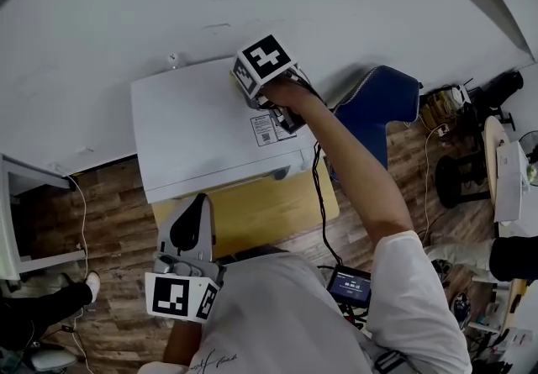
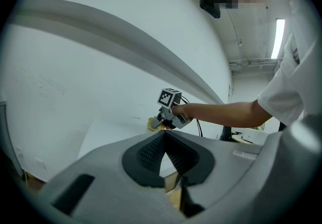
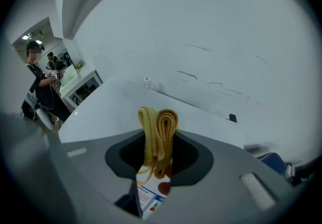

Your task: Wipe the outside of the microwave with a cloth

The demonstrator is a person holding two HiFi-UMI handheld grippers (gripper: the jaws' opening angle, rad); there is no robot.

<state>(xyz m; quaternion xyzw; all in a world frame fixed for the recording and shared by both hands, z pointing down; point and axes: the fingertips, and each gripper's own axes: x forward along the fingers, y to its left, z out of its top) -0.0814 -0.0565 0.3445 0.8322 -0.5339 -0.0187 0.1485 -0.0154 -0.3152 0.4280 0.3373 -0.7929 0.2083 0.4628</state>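
The white microwave [image 1: 197, 133] stands on a wooden table [image 1: 252, 211] against the wall. My right gripper [image 1: 249, 88] rests at the back right of its top, near a printed label [image 1: 271, 129]. It is shut on a folded yellow cloth [image 3: 160, 122], which sticks up between the jaws of that gripper [image 3: 159, 155] over the white top [image 3: 105, 112]. In the left gripper view the cloth [image 2: 152, 124] touches the microwave top [image 2: 110, 135]. My left gripper [image 1: 198, 202] hangs low in front of the microwave, close to my body. Its jaws [image 2: 164, 137] meet with nothing between them.
A blue chair [image 1: 380, 102] stands right of the table. A small screen device [image 1: 349, 287] lies on the floor with a cable running up to the right gripper. Stools and clutter [image 1: 466, 166] fill the far right, a white cabinet [image 1: 17, 213] the left. Another person [image 3: 37, 79] stands far off.
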